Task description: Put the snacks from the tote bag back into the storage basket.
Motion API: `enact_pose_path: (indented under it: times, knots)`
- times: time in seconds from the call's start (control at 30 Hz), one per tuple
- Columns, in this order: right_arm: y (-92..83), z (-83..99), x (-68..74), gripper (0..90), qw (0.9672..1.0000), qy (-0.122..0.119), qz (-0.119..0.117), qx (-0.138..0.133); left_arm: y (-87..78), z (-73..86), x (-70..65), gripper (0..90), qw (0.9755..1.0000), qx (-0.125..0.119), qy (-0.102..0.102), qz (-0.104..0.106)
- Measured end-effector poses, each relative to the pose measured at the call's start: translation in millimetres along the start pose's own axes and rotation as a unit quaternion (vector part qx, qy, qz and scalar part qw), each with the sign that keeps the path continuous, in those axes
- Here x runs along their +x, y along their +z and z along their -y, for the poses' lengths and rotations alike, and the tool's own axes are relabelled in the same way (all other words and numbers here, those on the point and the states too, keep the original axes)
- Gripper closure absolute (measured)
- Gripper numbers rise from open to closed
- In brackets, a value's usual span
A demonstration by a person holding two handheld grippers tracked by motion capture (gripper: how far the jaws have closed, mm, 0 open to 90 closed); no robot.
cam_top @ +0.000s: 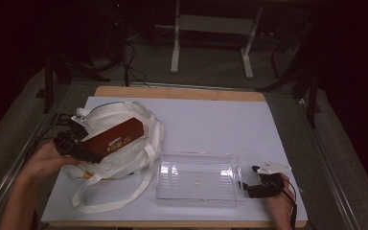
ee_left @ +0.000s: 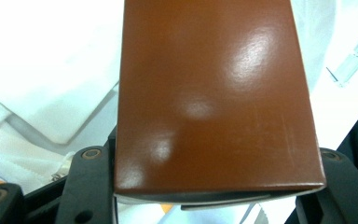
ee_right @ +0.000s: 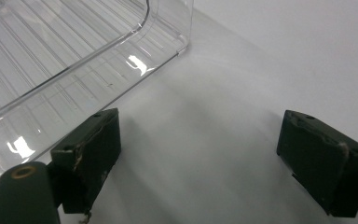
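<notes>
While clamped end-on in the left gripper (cam_top: 79, 143), brown carton (cam_top: 117, 136) hangs tilted over white tote bag (cam_top: 120, 143), well left of clear plastic bin (cam_top: 199, 181). Judged light and stiff: thin glossy cardboard, likely hollow in part, so prone to denting under hard squeeze. Slick coated faces (ee_left: 214, 93), prone to sliding or swivelling between pads when held at one end only. Better gripped across the narrow faces, nearer the middle, with moderate pressure. Soft bag beneath gives no firm support. Right gripper (cam_top: 263, 184) rests on white table sheet (ee_right: 261, 56) just beside the bin's right wall, jaws spread wide, grasping nothing.
</notes>
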State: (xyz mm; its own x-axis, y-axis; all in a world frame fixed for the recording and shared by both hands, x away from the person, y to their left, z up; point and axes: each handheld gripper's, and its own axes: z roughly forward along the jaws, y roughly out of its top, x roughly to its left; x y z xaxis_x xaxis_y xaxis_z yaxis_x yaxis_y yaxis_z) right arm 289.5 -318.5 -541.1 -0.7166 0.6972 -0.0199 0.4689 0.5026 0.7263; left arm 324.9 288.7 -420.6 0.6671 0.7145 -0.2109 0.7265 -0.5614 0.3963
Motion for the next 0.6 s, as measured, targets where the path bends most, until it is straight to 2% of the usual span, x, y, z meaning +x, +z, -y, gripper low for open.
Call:
enact_pose_path:
  times: [0.3, 0.47, 0.53, 0.6]
  knots:
    - [-0.1, 0.0, -0.1, 13.5, 1.0, 0.0, 0.0, 0.001, -4.2, -1.8, -1.8, 44.0, 0.9999, -0.009, 0.006, 0.0]
    - [0.0, 0.0, 0.0, 13.5, 1.0, 0.0, 0.0, 0.0, -8.7, 0.6, -2.1, 44.0, 0.9998, -0.02, 0.007, 0.008]
    - [0.0, 0.0, -0.1, 13.5, 1.0, 0.0, 0.0, 0.0, -11.4, 1.3, -4.8, 44.0, 0.9996, -0.025, 0.015, -0.001]
    - [-0.1, 0.0, 0.0, 13.5, 1.0, 0.0, 0.0, 0.0, -14.4, 1.7, -6.9, 44.0, 0.9993, -0.03, 0.023, 0.005]
